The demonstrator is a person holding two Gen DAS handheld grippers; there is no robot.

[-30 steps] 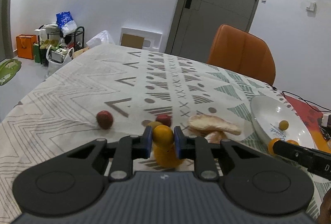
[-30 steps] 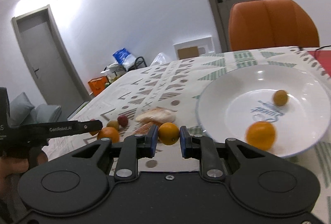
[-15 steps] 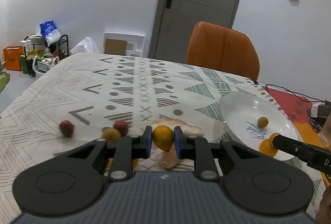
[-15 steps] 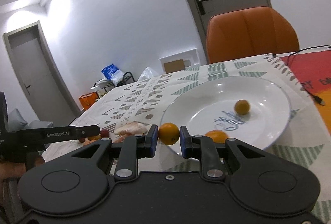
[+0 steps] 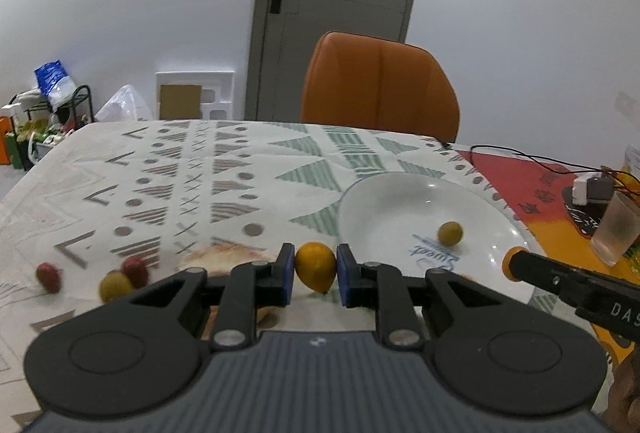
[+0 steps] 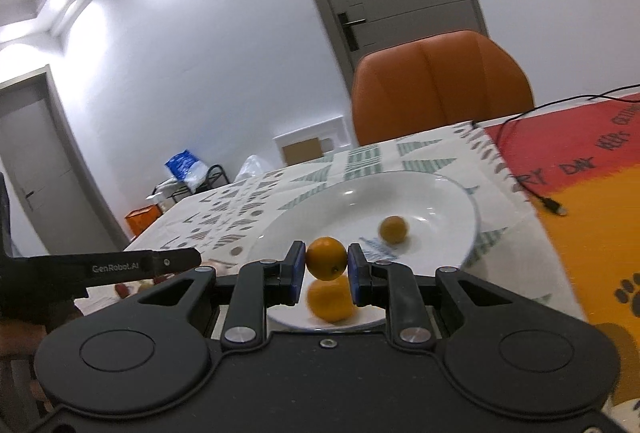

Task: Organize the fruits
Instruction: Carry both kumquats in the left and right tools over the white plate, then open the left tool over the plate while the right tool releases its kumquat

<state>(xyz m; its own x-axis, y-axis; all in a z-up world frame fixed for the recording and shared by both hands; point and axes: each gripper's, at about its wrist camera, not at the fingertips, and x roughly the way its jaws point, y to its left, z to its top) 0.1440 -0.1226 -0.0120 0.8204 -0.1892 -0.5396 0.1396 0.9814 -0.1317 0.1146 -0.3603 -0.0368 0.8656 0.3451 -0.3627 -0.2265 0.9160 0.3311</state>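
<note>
My left gripper is shut on a yellow lemon-shaped fruit, held above the table just left of the white plate. My right gripper is shut on a small orange, held over the near part of the plate. In the plate lie a small yellow-green fruit and an orange. Two red fruits and a yellow-green one lie on the tablecloth at left.
A pale bread-like piece lies on the patterned tablecloth. An orange chair stands at the far edge. A plastic cup, a cable and a charger sit on the red-orange mat at right.
Both grippers have moved right toward the plate with their fruits. The left one lifted the lemon-shaped fruit off the table; the right one now sits over the plate.
</note>
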